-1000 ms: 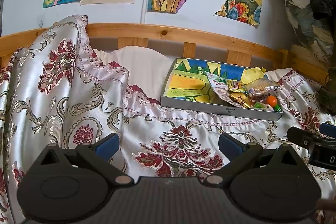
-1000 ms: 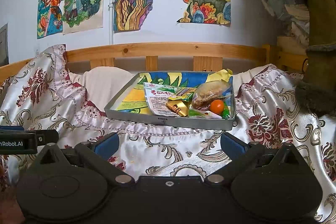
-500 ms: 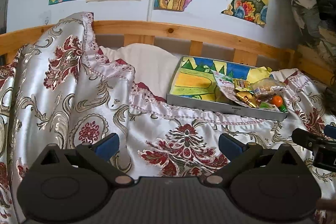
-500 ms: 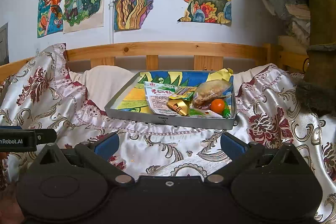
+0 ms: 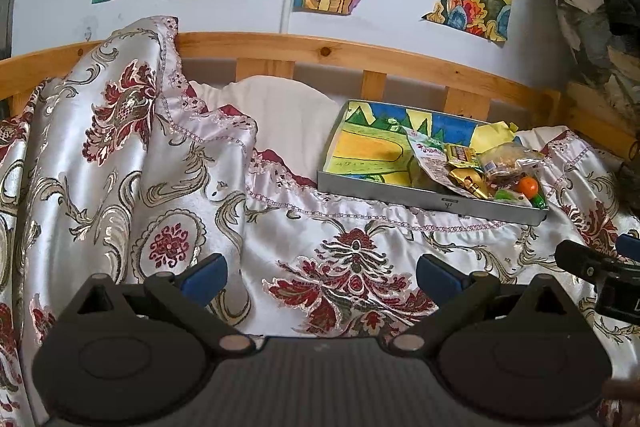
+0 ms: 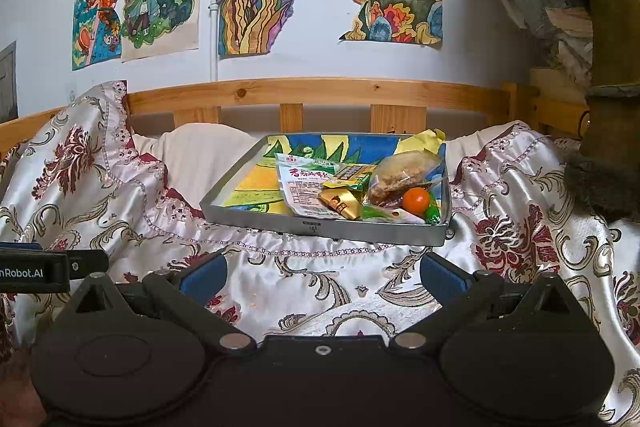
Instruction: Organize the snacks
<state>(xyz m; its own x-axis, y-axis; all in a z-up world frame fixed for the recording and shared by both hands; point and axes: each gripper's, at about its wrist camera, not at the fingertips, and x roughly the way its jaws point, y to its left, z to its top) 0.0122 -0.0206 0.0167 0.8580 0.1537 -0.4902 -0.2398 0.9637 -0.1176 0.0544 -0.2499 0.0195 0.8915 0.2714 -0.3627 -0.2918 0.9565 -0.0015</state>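
Observation:
A grey metal tray with a coloured drawing inside rests on the floral satin bedspread. Its right half holds a white snack packet, a gold wrapper, a clear bag of brown snacks and an orange ball-shaped sweet. My right gripper is open and empty, just short of the tray's near wall. My left gripper is open and empty too, left of the tray and well back from it. The right gripper's tip shows at the left wrist view's right edge.
A wooden bed rail runs behind the tray, below drawings taped to the wall. The bedspread bunches high on the left over a white pillow. Hanging clothes and a padded post crowd the right.
The left wrist view has shifted a little, so the tray sits further right and lower in it. The right gripper has barely moved. Both stay open.

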